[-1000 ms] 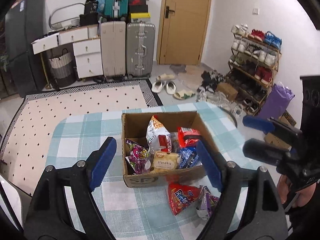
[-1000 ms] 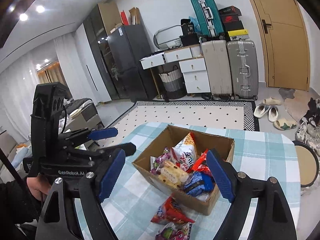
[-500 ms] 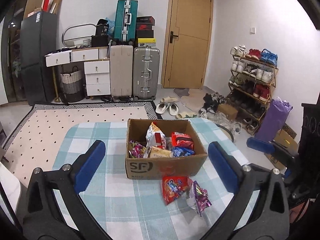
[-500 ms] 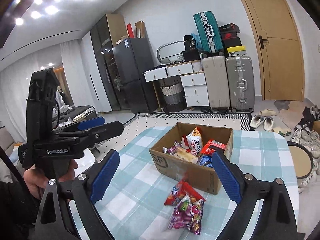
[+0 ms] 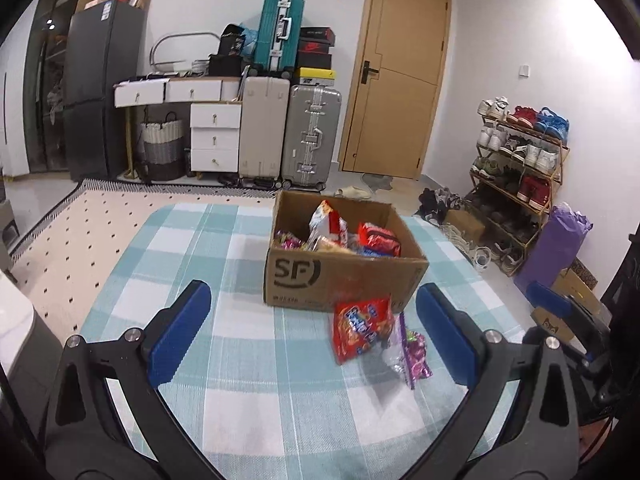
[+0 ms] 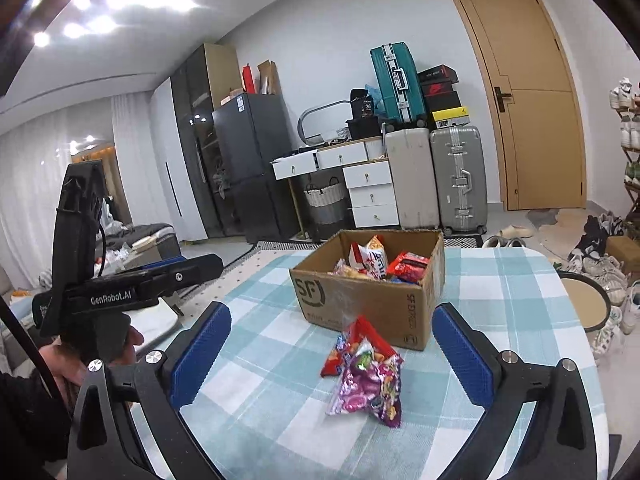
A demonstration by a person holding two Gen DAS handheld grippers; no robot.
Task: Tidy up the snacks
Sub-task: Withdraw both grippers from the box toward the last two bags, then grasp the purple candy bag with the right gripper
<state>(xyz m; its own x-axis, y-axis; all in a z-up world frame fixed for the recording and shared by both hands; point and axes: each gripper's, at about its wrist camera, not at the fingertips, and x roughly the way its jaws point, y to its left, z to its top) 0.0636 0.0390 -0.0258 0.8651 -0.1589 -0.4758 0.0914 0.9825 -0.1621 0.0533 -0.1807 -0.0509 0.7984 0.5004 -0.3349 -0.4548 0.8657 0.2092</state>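
Note:
A brown cardboard box (image 5: pixel 344 276) (image 6: pixel 360 300) marked SF stands on the checked tablecloth, holding several snack packets. In front of it lie a red snack bag (image 5: pixel 360 326) (image 6: pixel 348 344) and a purple candy bag (image 5: pixel 412 350) (image 6: pixel 368 384), touching each other. My left gripper (image 5: pixel 316 332) is open, well back from the box, nothing between its blue pads. The jaws of my right gripper (image 6: pixel 332 352) are opening; the two bags lie on the table beyond its pads, untouched. The left gripper (image 6: pixel 176 272) also shows in the right wrist view, held in a hand.
The round table (image 5: pixel 224 240) has a teal and white checked cloth. Suitcases (image 5: pixel 312 132), a white drawer unit (image 5: pixel 214 136), a dark cabinet (image 5: pixel 100 92), a door (image 5: pixel 396 92) and a shoe rack (image 5: pixel 520 160) stand beyond. A round stool (image 6: pixel 584 300) sits to the right.
Both grippers pulled back from the box and opened wider. The box and the two bags in front of it now sit farther away in both views.

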